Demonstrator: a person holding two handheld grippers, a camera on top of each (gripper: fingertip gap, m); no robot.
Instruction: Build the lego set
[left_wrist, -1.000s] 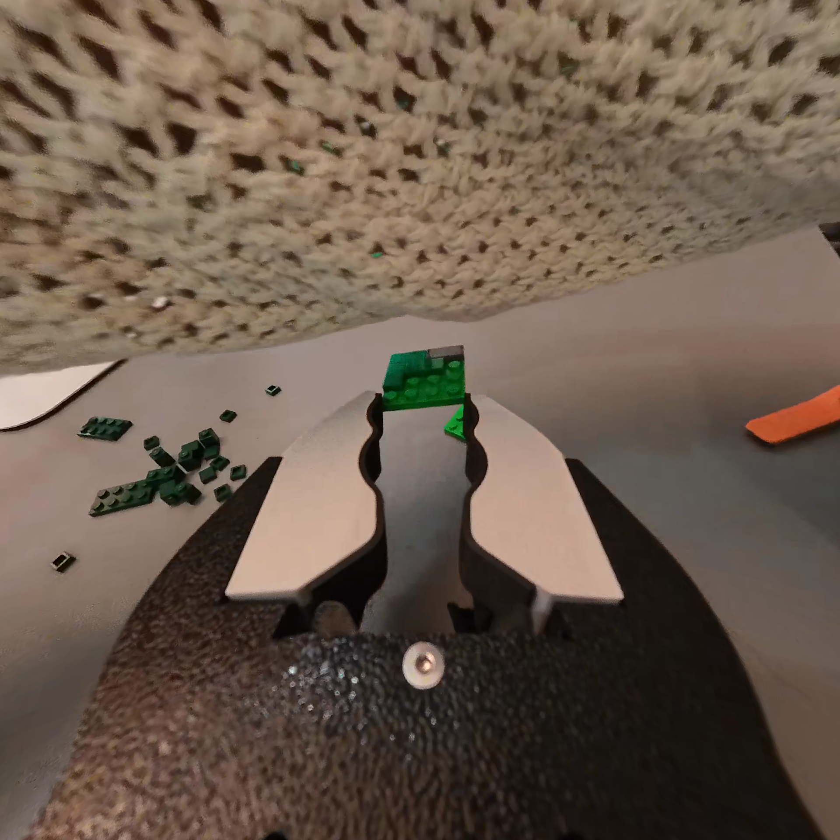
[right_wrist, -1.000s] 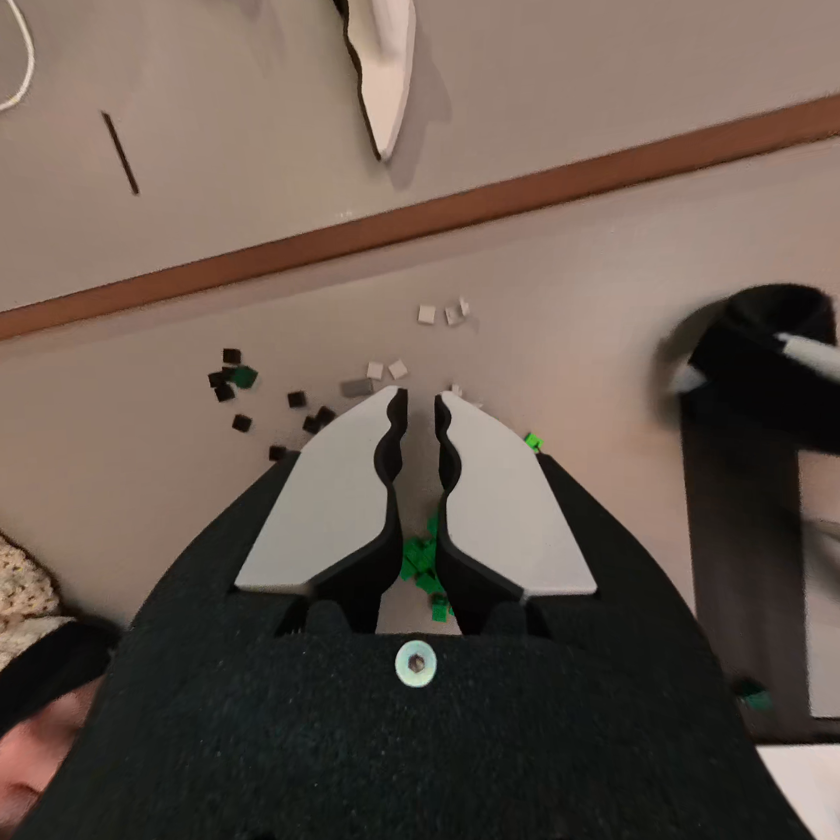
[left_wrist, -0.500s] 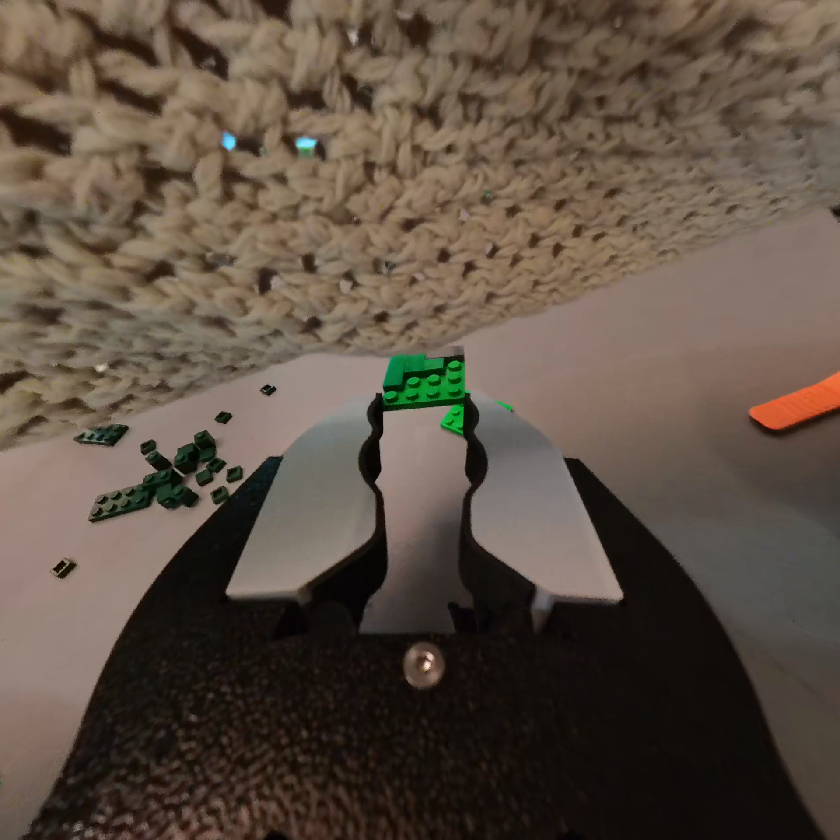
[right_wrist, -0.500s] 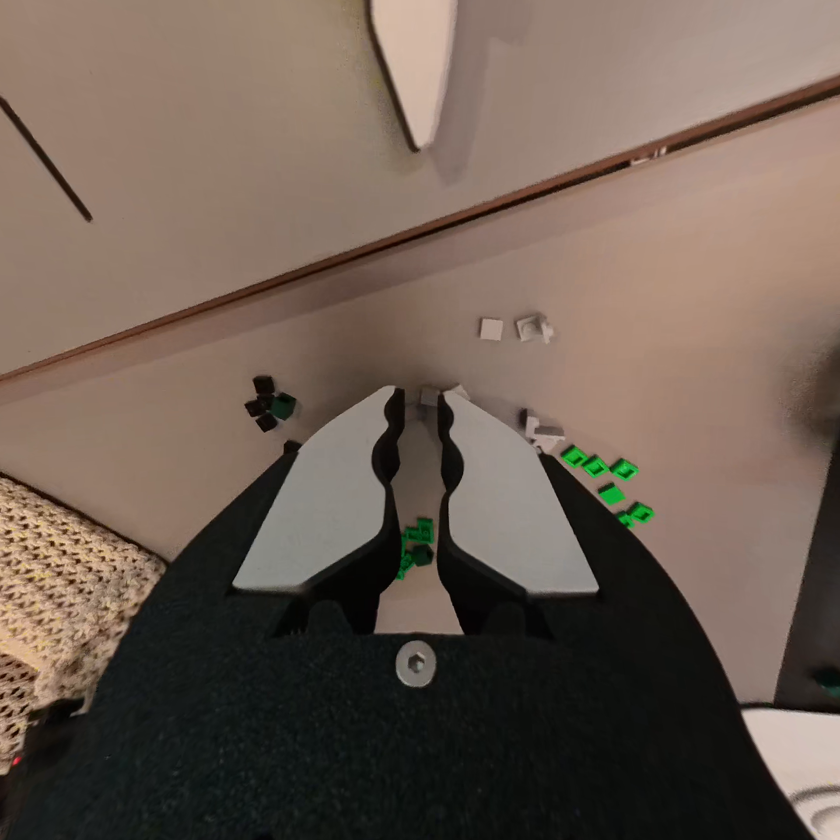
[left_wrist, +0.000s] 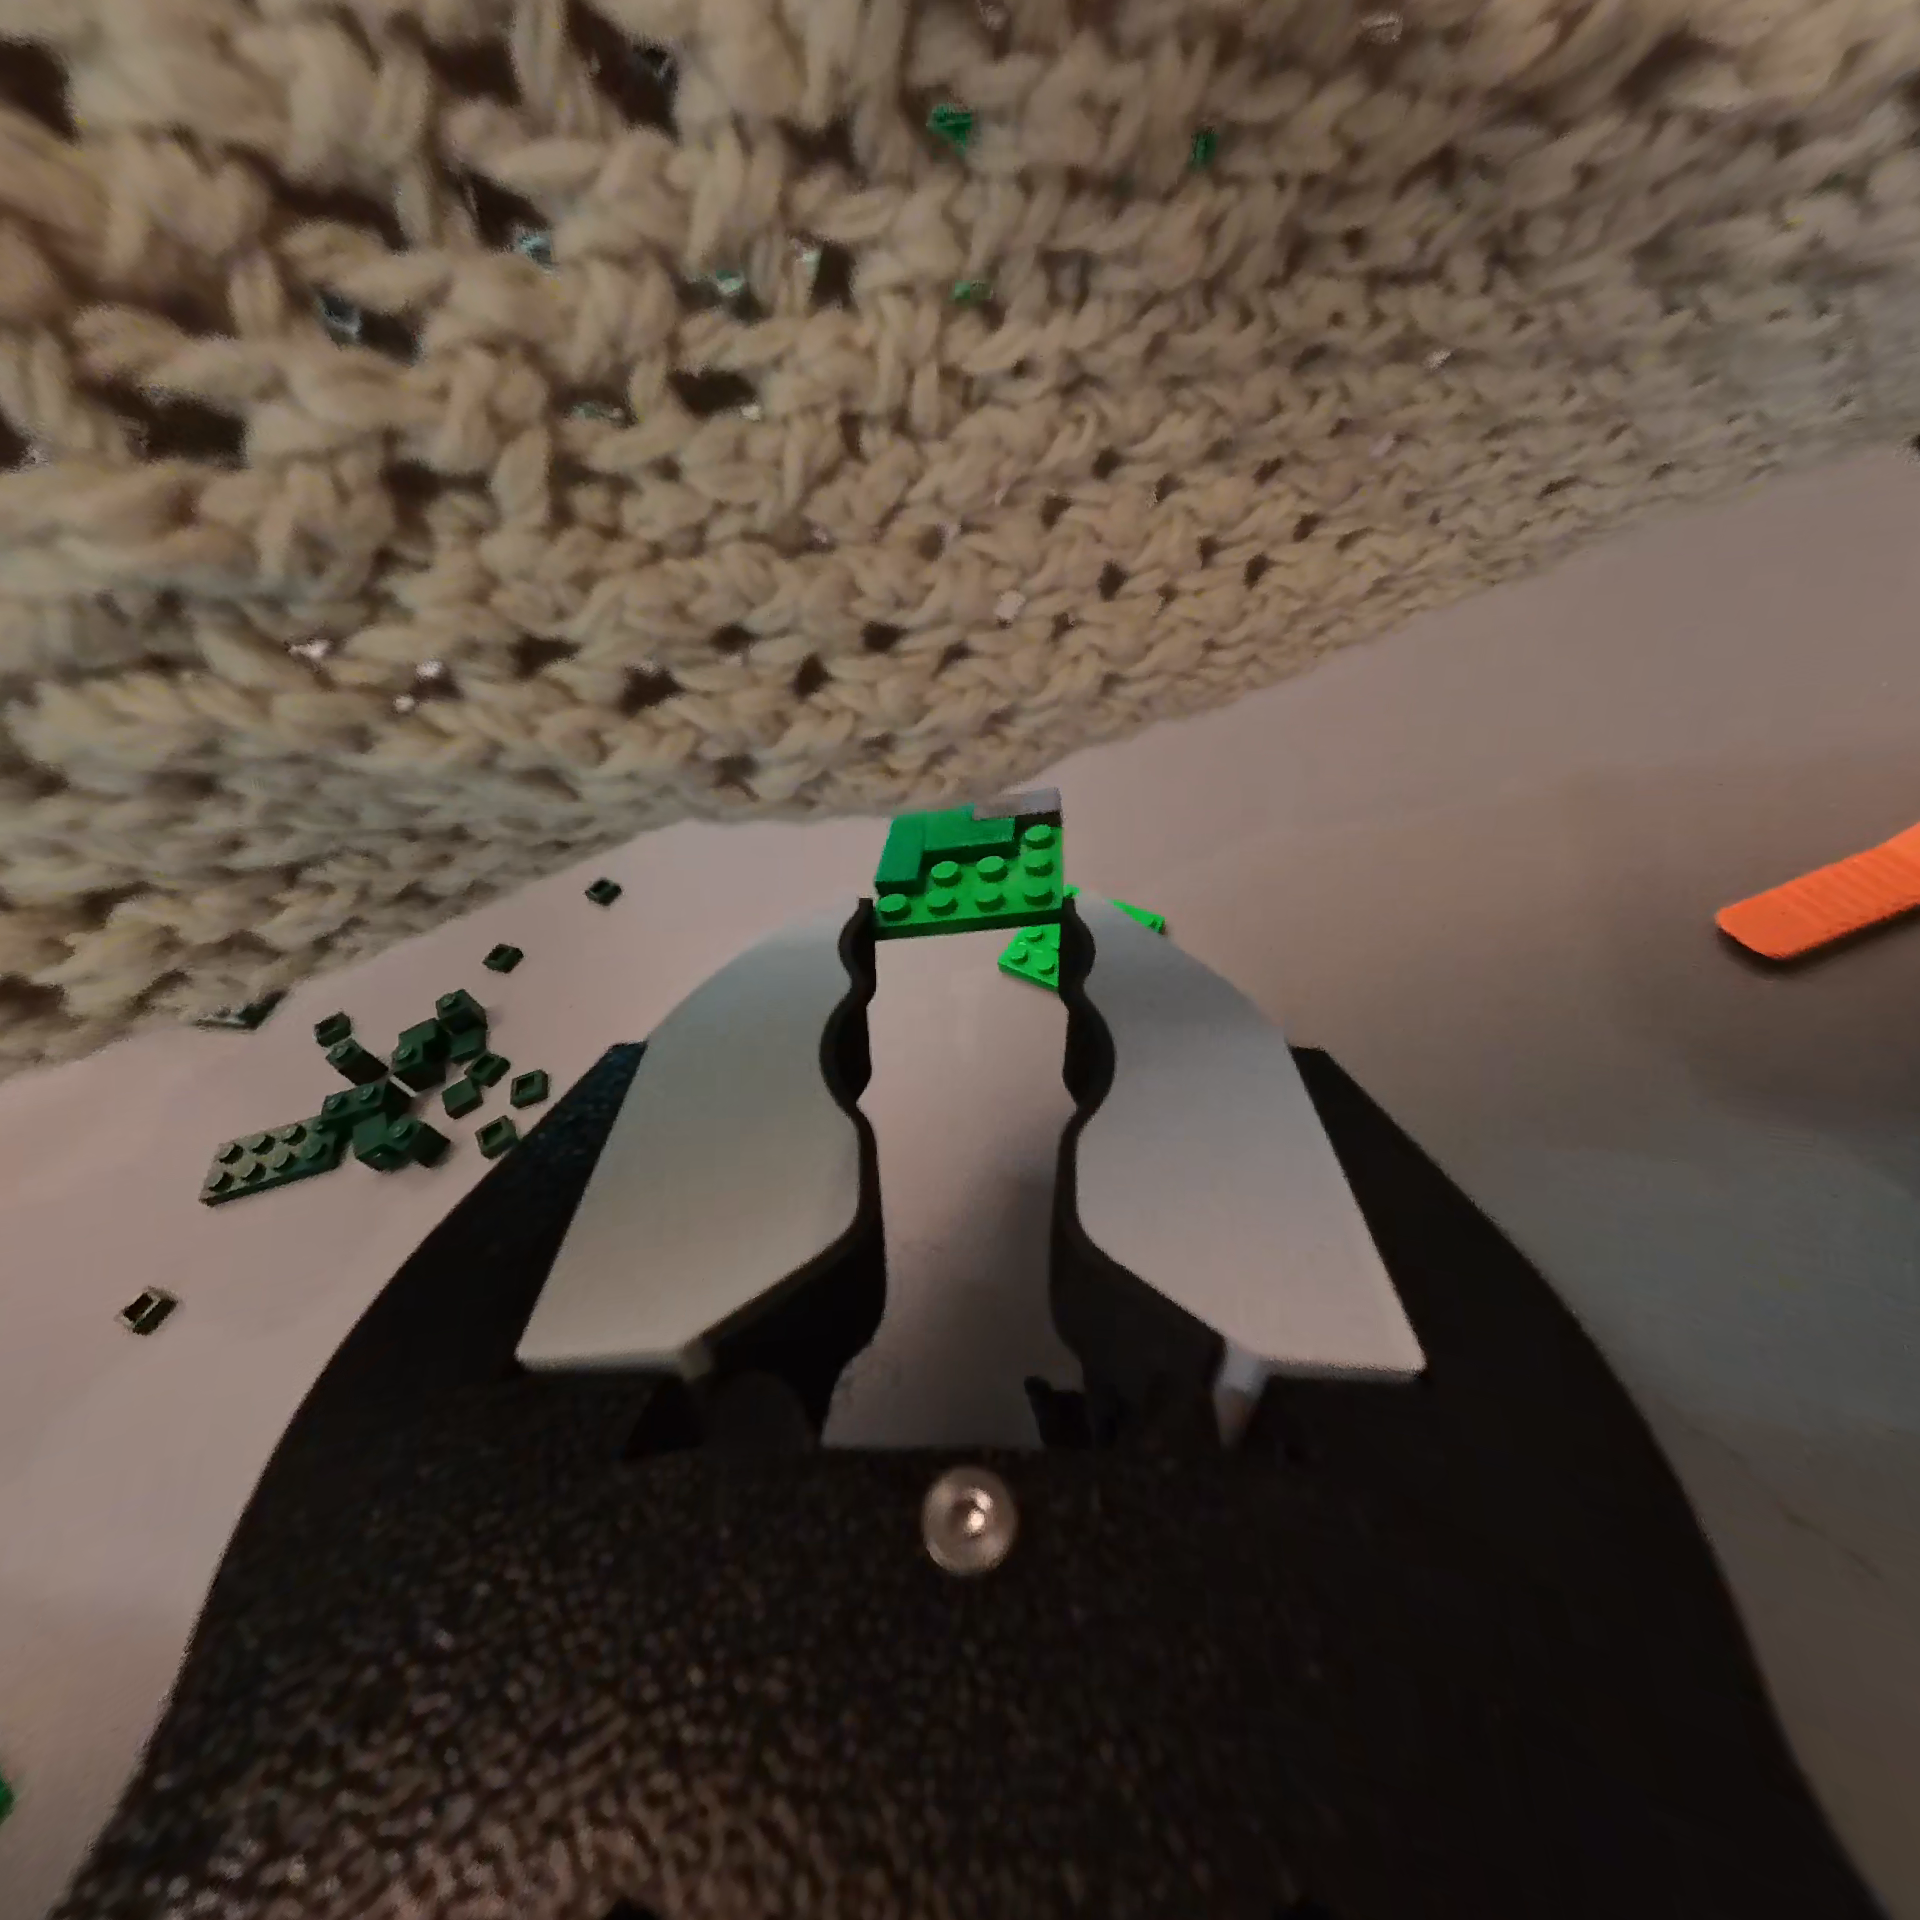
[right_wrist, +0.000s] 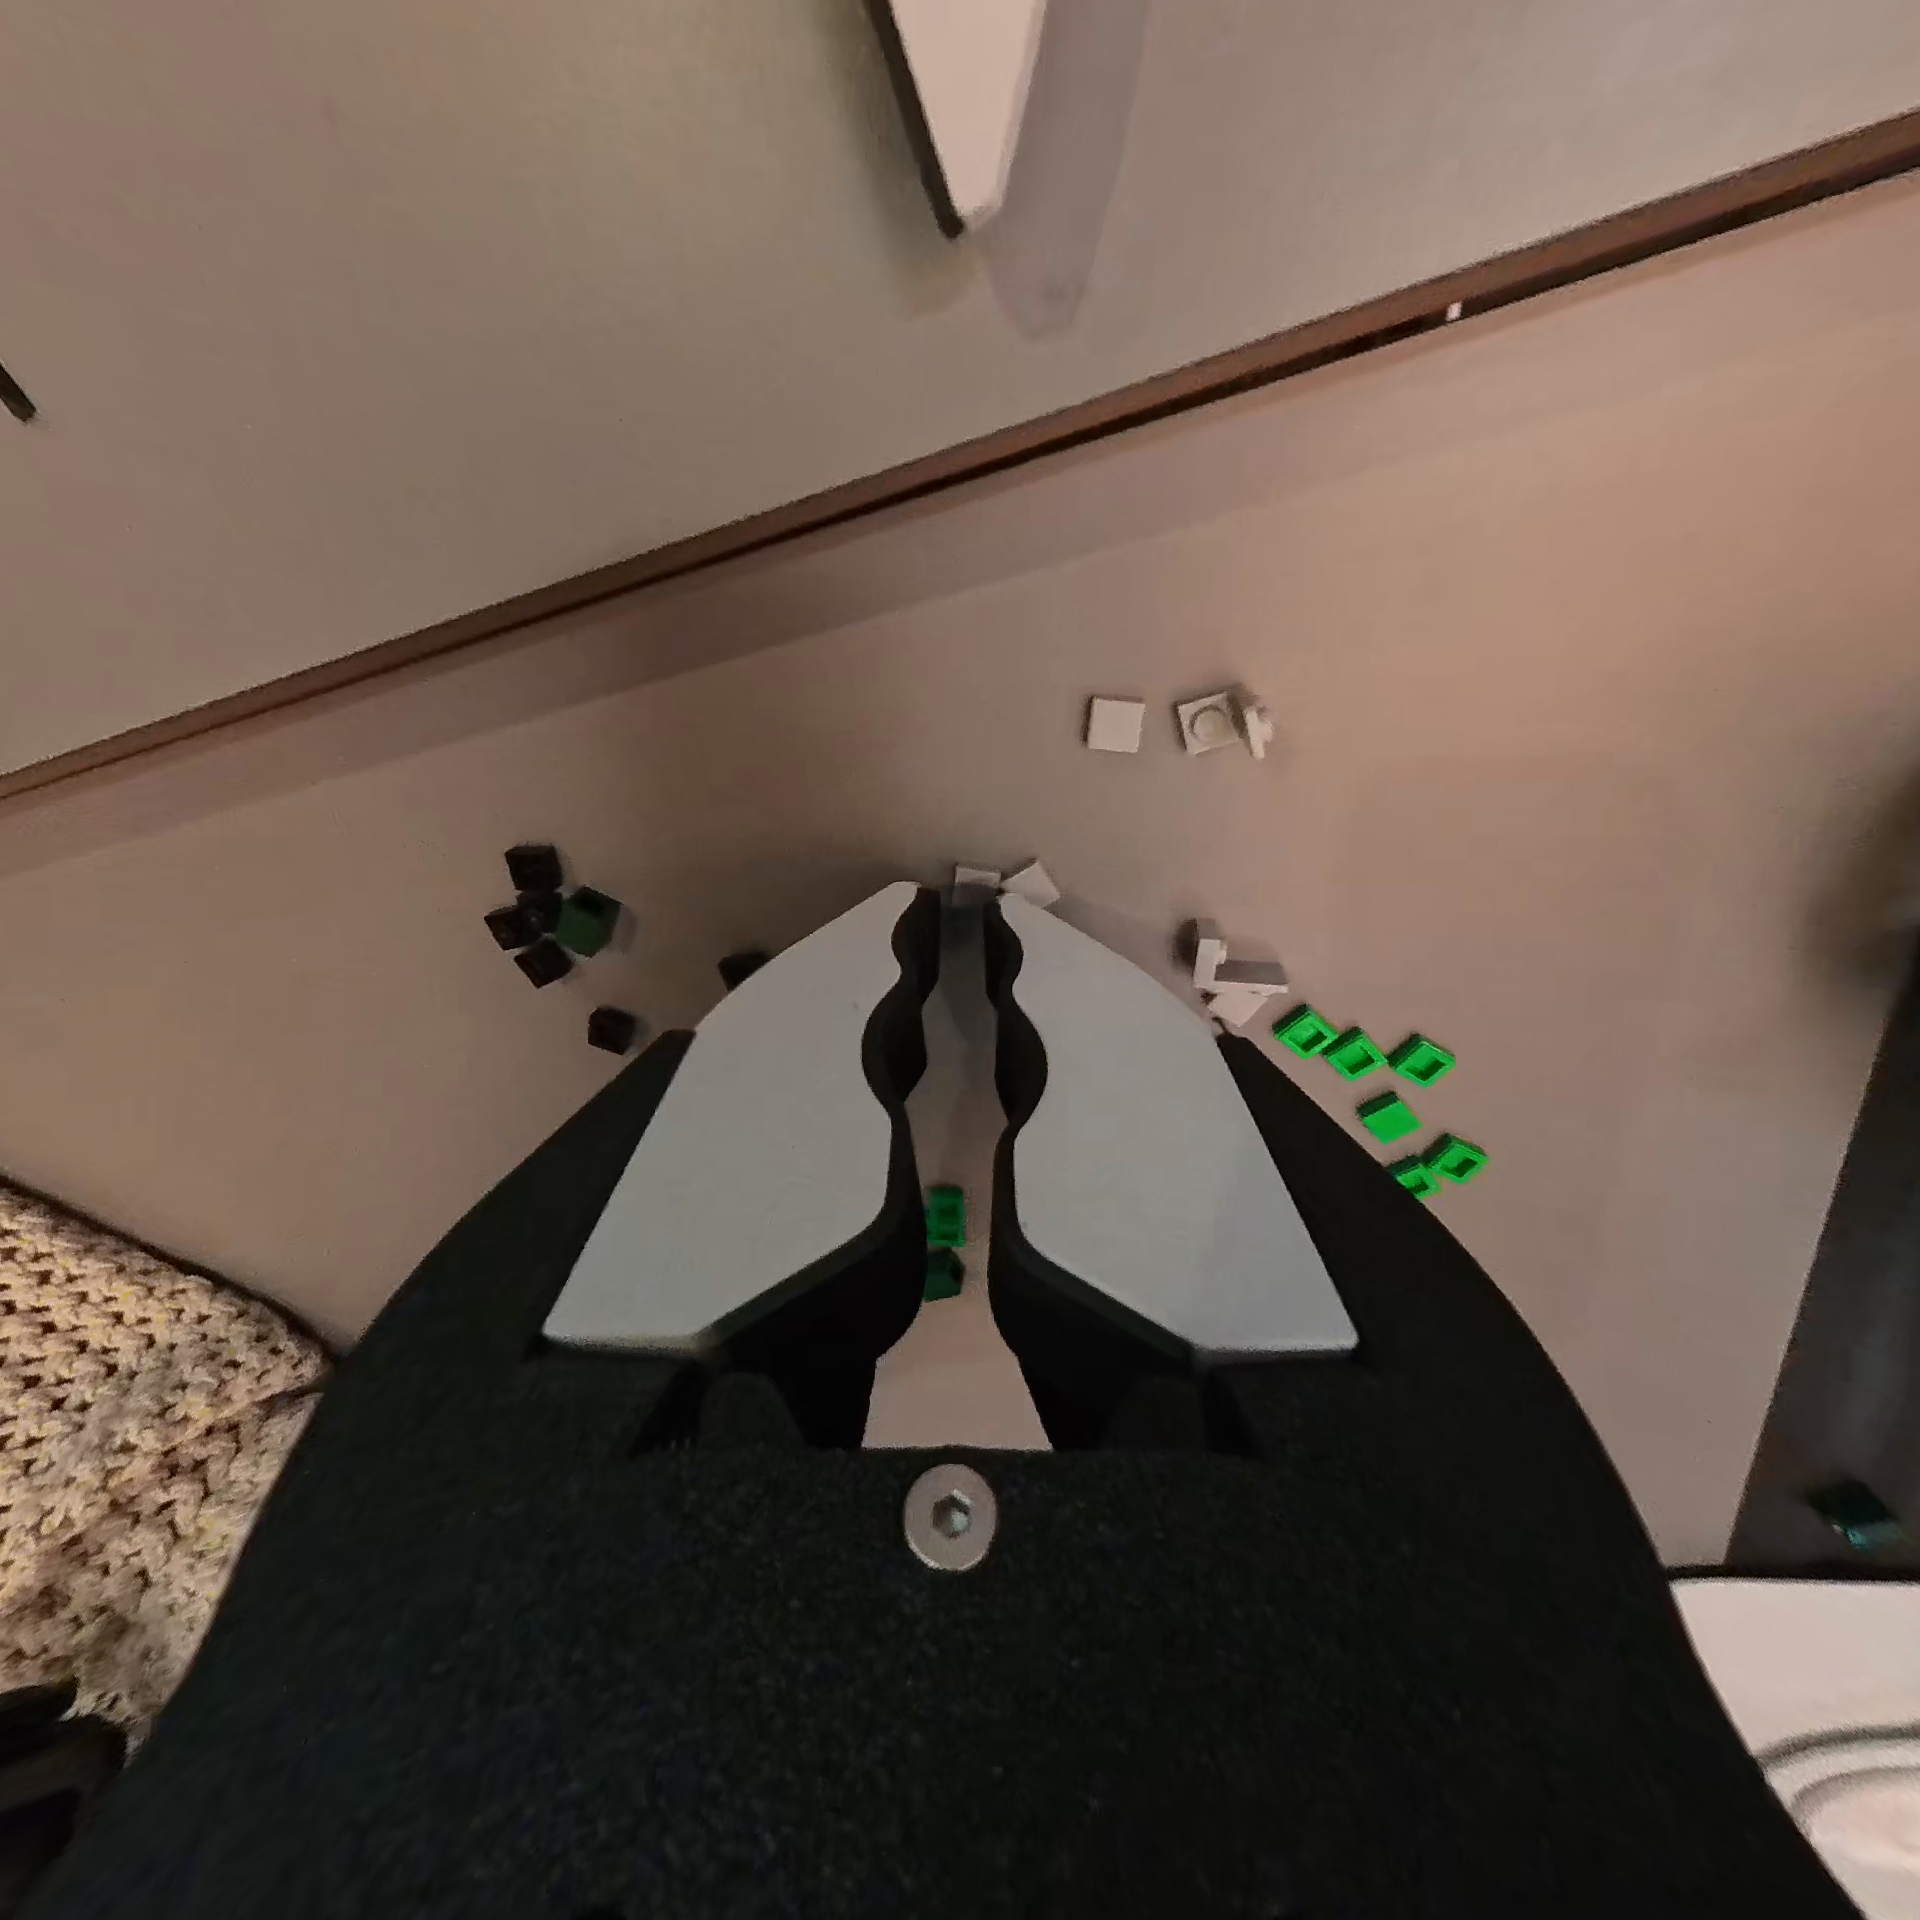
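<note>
My left gripper (left_wrist: 968, 920) is shut on a bright green lego assembly (left_wrist: 971, 878), a studded plate with a darker green layer and a small grey tile (left_wrist: 1023, 802) on top, held above the table. My right gripper (right_wrist: 958, 902) stands narrowly open, pointing down at the table, with its tips right at small light grey pieces (right_wrist: 977, 883). More grey pieces (right_wrist: 1117, 722) lie beyond, bright green tiles (right_wrist: 1371, 1091) to the right, black pieces (right_wrist: 530, 925) to the left.
A cream knitted sleeve (left_wrist: 831, 416) fills the top of the left wrist view and hides what is behind. Dark green pieces (left_wrist: 395, 1101) lie at left, an orange tool (left_wrist: 1818, 909) at right. A brown table edge (right_wrist: 935, 488) runs behind the pieces. Some 35 centimetres of space lies between my two pairs of fingers.
The right gripper has moved forward and lower towards the grey pieces, which now sit at its tips. The sleeve has come closer over the left view. The left gripper still holds the assembly.
</note>
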